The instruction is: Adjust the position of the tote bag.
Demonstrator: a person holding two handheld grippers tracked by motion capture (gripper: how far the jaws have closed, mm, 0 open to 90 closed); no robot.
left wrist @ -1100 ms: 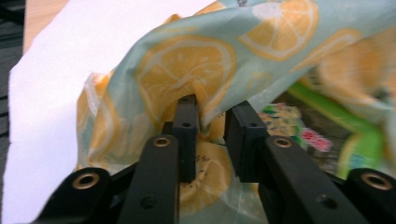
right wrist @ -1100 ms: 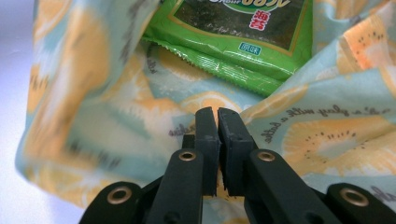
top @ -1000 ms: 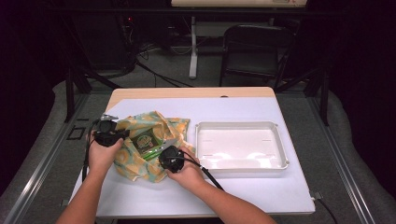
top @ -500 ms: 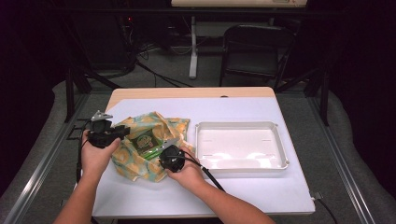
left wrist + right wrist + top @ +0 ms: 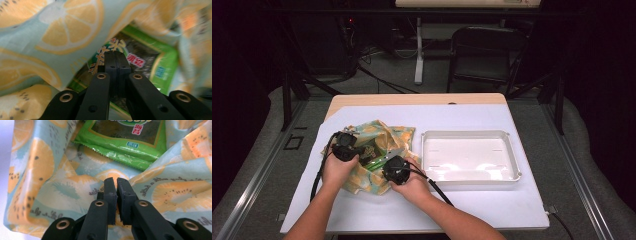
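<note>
On the white tabletop (image 5: 472,210), both grippers (left (image 5: 115,56) just closed empty, right (image 5: 116,182) pinching fruit-print cloth bag (image 5: 384,132)) expose green foil snack packet (image 5: 130,142), likely grasped next.

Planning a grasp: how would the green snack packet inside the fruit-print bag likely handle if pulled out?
The green snack packet looks flat and thin, so probably light and bendy. Its glossy film may slip between fingers. The fruit-print bag folds loosely around it, so it could drag along.
</note>
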